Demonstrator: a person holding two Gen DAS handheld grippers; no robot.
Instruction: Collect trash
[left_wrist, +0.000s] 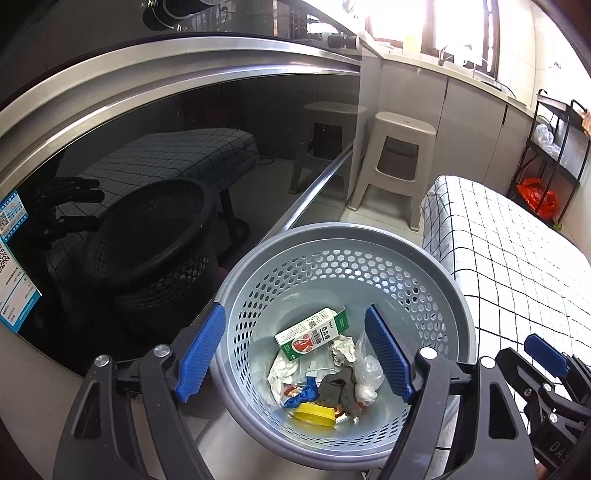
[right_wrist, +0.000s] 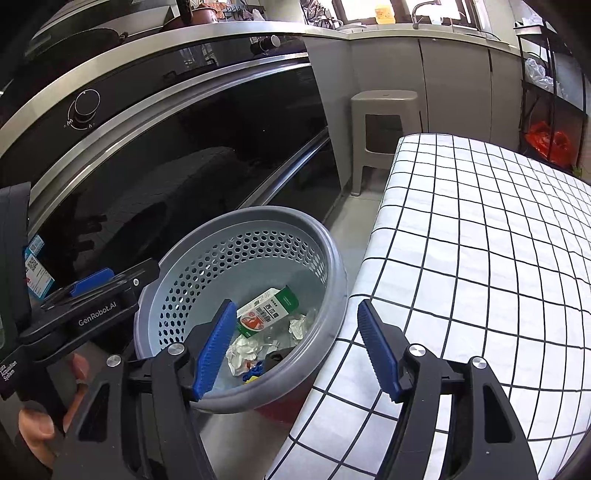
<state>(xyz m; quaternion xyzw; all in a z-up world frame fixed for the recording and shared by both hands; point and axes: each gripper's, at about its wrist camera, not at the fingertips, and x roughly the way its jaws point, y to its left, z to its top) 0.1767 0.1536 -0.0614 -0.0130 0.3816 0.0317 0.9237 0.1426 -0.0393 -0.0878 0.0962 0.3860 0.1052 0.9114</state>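
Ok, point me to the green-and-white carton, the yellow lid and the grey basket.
green-and-white carton (left_wrist: 310, 334): left wrist view, on its printed white face.
yellow lid (left_wrist: 314, 413): left wrist view, on its top.
grey basket (right_wrist: 332, 254): right wrist view, on its right rim.

The grey perforated bin stands on the floor, hemmed between the glossy black oven front on one side and the checked-cloth surface on the other, whose edge lies just beside the bin's rim, so the only easy way in is from above through its wide open mouth. Inside, a green-and-white carton, crumpled paper and a yellow lid cover the bottom, while the upper part of the bin is free. Beyond the bin a strip of bare floor runs to a beige stool against the cabinets.
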